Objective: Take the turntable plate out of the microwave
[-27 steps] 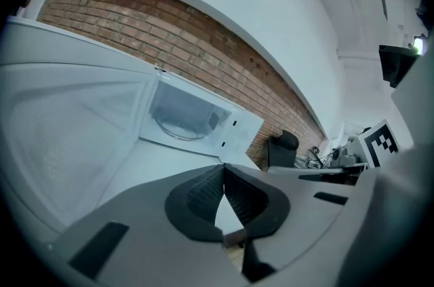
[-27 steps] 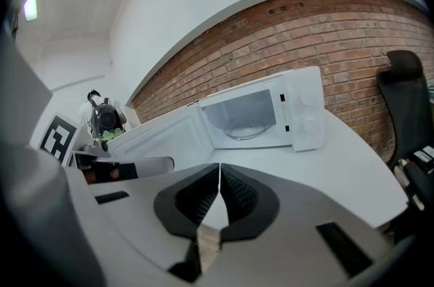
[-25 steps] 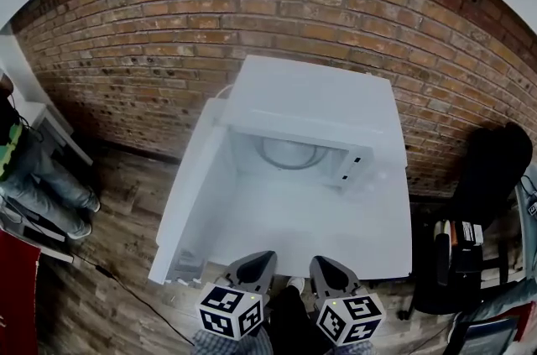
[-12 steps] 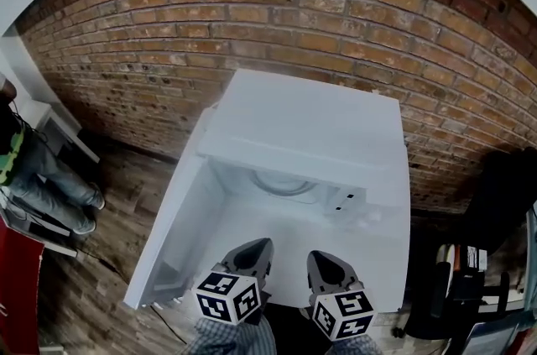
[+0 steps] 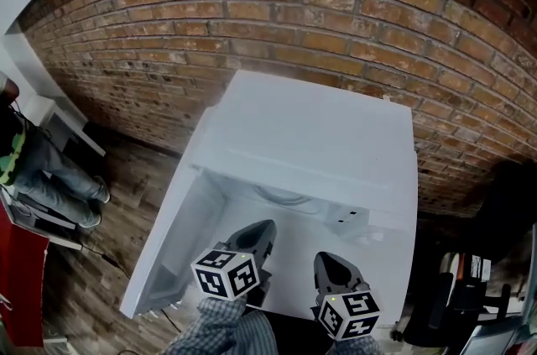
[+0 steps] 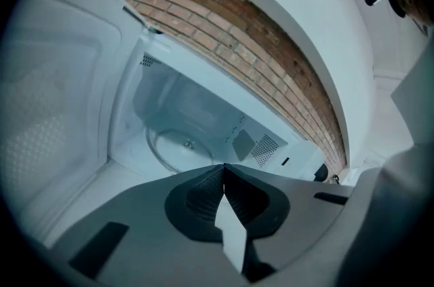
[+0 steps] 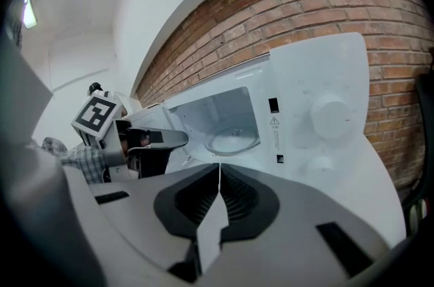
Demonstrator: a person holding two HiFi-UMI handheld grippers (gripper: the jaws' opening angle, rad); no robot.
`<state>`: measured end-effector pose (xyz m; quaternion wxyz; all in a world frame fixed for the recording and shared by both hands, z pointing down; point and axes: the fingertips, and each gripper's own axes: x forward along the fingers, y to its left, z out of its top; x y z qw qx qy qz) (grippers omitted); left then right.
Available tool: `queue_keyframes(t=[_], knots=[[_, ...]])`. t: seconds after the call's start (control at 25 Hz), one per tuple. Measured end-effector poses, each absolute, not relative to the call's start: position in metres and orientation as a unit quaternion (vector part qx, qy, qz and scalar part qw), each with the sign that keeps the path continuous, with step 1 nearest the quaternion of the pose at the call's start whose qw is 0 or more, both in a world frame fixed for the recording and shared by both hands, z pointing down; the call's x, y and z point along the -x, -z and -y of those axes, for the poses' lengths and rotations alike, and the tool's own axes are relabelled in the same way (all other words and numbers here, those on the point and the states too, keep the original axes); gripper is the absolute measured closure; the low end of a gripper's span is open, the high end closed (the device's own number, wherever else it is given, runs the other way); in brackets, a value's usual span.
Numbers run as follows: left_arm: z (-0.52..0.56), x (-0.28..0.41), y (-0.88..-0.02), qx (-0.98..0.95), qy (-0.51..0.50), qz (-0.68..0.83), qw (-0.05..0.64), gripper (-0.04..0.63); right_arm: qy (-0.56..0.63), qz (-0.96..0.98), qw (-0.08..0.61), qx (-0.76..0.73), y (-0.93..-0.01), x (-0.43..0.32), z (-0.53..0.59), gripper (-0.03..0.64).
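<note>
A white microwave (image 5: 310,135) stands against the brick wall with its door (image 5: 164,240) swung open to the left. The clear glass turntable plate (image 6: 178,148) lies flat on the cavity floor; its near rim (image 5: 284,195) shows in the head view, and the whole plate (image 7: 232,136) in the right gripper view. My left gripper (image 5: 256,237) is shut and empty in front of the open cavity. My right gripper (image 5: 329,268) is shut and empty beside it, nearer the control panel (image 7: 319,116). Neither touches the plate.
The microwave sits on a white surface (image 5: 369,278) by a brick wall (image 5: 252,18). A seated person's legs (image 5: 50,177) are at the far left on the wood floor. A dark chair (image 5: 512,202) and clutter stand at the right.
Both grippers have moved forward toward the microwave opening. The microwave now fills more of the head view, and less of the plate shows under its top.
</note>
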<state>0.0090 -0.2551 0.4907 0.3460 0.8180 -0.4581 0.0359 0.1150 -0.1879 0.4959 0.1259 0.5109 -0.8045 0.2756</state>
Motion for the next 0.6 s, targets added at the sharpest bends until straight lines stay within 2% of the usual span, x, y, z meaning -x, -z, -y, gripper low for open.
queue_keyframes(t=[0.16,0.48,0.6], knots=[[0.280,0.001,-0.516,-0.803,-0.053,0.467,0.366,0.586,-0.278,0.805,0.124,-0.509,-0.493,-0.109,0.197,0.598],[0.310,0.011,-0.562,-0.757,-0.027,0.434,0.487,0.581,-0.292,0.792,0.127,-0.521,-0.497,-0.101,0.212,0.598],[0.319,0.019,-0.573,-0.731,0.013,0.431,0.529,0.527,-0.289,0.794,0.134,-0.518,-0.496,-0.093,0.216,0.598]])
